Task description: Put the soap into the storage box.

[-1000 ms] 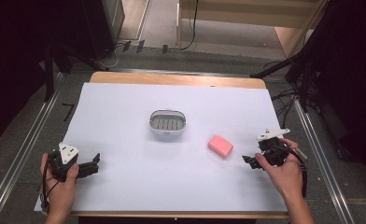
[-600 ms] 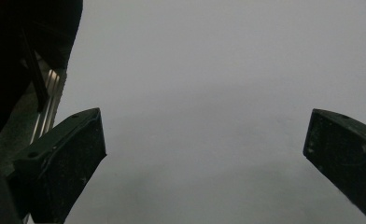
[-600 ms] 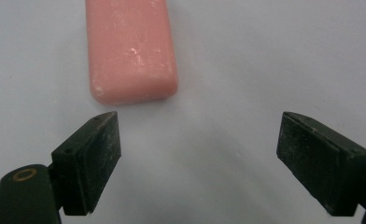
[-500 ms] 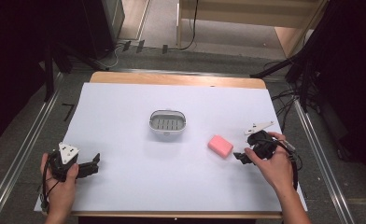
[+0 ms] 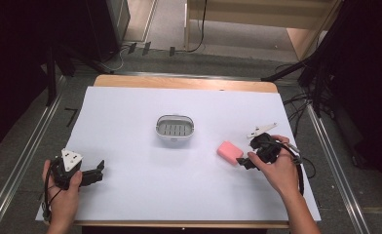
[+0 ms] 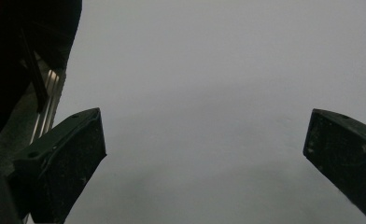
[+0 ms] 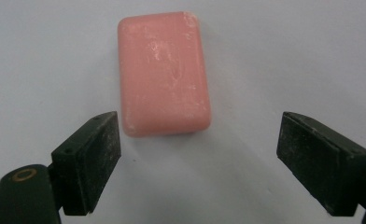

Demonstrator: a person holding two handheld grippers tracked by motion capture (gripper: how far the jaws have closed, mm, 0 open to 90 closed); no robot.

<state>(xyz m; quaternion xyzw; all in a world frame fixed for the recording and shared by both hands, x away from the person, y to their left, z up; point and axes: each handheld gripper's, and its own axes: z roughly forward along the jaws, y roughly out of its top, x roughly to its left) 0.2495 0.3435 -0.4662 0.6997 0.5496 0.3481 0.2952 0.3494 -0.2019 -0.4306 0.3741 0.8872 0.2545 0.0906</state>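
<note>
While its jaws gape, the right hand-held gripper (image 7: 197,154) faces scuffed pink soap (image 7: 163,72)

Grey floor (image 5: 43,131), dark surroundings

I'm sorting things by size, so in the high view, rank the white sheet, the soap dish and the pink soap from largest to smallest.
1. White sheet, by far the largest.
2. Soap dish.
3. Pink soap, smallest, though it lies slightly nearer the camera.

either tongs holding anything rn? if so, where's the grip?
Nothing held. The right tongs stand open just short of the pink rectangular soap bar, pads not touching it. The left tongs are open over bare white table.
</note>
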